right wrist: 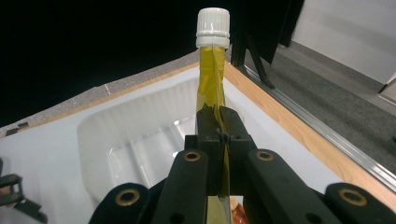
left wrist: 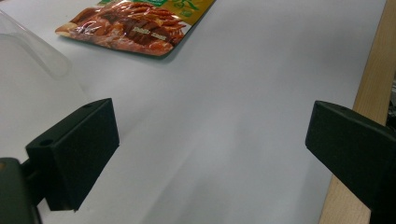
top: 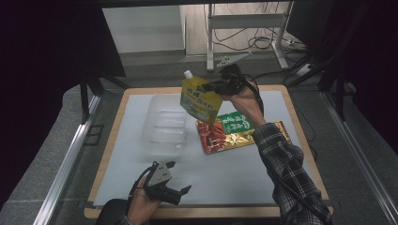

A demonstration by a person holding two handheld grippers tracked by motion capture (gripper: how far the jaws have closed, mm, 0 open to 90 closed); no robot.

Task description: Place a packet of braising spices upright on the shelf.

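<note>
right gripper [top: 220, 86] clamped on yellow spouted pouch [top: 201, 98], held above table | clear plastic tray [top: 164, 124] just left-below pouch, spout tilted up | left gripper [top: 174, 191] open, idle, nearer person

Right gripper [top: 217, 86] raised, clamped; left gripper [top: 179, 177] low, agape.

White-topped table [top: 244, 168], clear tray [top: 164, 124], snack packet [top: 230, 133] flat
</note>
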